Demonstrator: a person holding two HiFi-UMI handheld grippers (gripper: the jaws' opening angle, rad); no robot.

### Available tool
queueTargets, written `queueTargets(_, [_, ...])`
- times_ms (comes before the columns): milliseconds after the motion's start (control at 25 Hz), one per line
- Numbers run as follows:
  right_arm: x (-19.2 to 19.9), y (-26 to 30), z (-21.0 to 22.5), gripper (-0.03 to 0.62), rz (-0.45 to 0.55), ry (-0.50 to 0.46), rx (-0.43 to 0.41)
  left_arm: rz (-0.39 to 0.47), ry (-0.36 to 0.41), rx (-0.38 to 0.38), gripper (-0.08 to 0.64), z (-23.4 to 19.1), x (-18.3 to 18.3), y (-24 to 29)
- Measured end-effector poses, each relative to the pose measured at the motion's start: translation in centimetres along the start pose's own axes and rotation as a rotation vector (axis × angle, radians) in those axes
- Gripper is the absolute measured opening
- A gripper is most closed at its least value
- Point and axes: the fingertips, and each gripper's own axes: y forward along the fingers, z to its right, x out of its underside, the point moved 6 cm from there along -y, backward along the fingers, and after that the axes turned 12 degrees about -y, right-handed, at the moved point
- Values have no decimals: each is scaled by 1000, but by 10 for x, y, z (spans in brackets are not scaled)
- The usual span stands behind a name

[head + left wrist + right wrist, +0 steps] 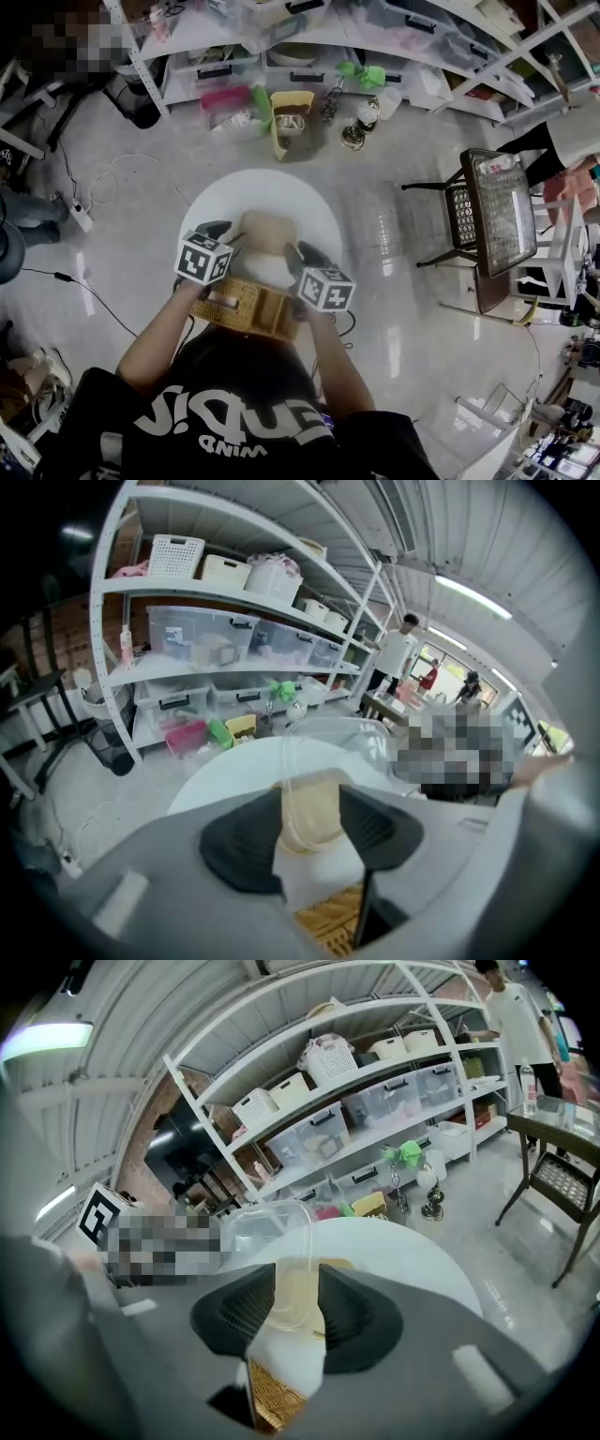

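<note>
Left gripper (307, 803) and right gripper (296, 1288) each clamped on clear tub (267, 1224) rim; woven basket (251, 309) beneath, white table (314, 204)

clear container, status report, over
Left gripper, right gripper: each shut on clear plastic container, opposite sides. Container over round white table. Wicker basket close at near side.

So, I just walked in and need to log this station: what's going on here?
A person is at a round white table with a two-jaw gripper in each hand. The left gripper and the right gripper each seem closed on a clear plastic box with tan contents, one at each side. A woven yellow wicker basket sits at the table's near edge, under the grippers.
</note>
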Motion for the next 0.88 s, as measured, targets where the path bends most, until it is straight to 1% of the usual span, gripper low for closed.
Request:
queueTargets(200, [-15,-31,-17,141,64,-33,-4,62,36,36,190,23,-5,-31])
queueTargets(480, [-38,-80,-43,143,148,-107,-25,151,72,87,190,55,-12,-80])
queueTargets(760, [-62,-125,-74,143,252,-171,-49,255,142,120,190,88,-25,-136])
queueTargets(880, [-73,-141,-87,143,298,-187,-53,312,172,128,190,102,-33,-160])
